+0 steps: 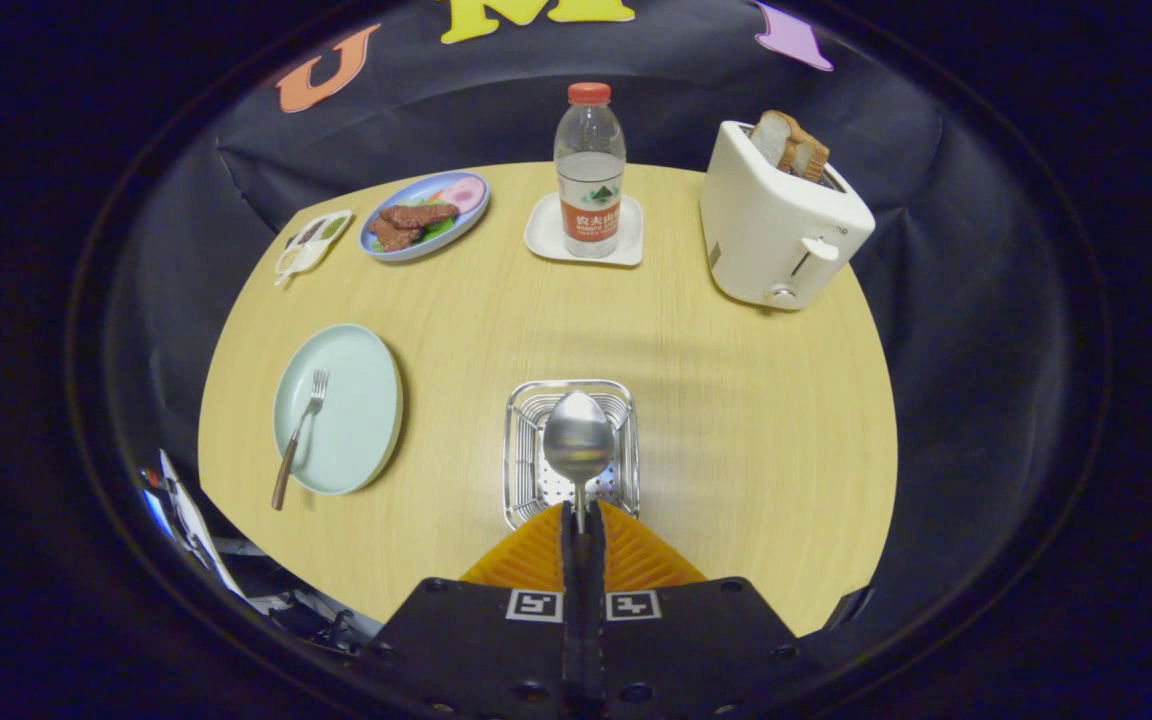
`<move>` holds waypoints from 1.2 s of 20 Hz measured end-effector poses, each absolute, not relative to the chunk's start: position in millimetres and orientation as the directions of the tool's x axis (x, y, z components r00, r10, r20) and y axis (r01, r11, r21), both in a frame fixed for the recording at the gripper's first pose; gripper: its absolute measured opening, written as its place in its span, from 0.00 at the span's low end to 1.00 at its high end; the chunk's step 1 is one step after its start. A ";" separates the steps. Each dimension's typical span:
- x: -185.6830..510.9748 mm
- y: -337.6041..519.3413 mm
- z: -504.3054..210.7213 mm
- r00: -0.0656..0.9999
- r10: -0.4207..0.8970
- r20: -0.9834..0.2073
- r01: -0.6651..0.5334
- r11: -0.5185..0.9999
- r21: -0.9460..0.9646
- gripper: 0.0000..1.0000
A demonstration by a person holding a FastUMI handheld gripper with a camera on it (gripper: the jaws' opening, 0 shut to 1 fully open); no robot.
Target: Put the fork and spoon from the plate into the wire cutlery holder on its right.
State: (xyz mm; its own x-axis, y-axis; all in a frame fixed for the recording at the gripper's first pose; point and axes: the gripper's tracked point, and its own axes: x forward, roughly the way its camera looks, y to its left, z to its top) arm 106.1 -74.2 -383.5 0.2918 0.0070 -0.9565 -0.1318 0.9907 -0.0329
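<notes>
Your gripper (581, 520) clamps the spoon (578, 440) by its handle, bowl over the wire cutlery holder (526, 470). Your round wooden table (716, 400) carries: pale plate (361, 440) with fork (298, 435), toaster (776, 225), water bottle (589, 170), food dish (424, 215).

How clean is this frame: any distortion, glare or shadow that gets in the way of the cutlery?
Gripper view: strong fisheye bending bows the table edge. The spoon, clamped in the shut tongs over the wire cutlery holder, is sharp but shows a bright sheen. The fork on the plate reads clearly. A soft shadow band crosses the table beyond the holder.
</notes>
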 end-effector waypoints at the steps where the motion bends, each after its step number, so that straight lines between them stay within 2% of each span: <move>1: 107.2 -75.5 -385.5 0.286 -0.001 -0.958 -0.135 0.990 -0.041 0.01; 2: 109.1 -76.5 -386.5 0.278 -0.010 -0.961 -0.139 0.989 -0.050 0.04; 5: 113.4 -77.2 -387.7 0.276 -0.023 -0.961 -0.118 0.991 -0.057 0.03; 11: 120.6 -68.0 -377.1 0.334 0.006 -0.942 -0.118 0.992 -0.036 0.05; 14: 125.0 -61.1 -370.5 0.385 0.005 -0.923 -0.118 0.992 -0.044 0.25; 15: 125.9 -57.2 -368.2 0.404 0.006 -0.915 -0.114 0.993 -0.044 0.26; 21: 126.6 -20.7 -353.5 0.492 -0.007 -0.870 -0.112 0.991 -0.072 0.64; 24: 128.1 13.1 -345.6 0.536 0.013 -0.844 -0.152 0.985 -0.082 0.83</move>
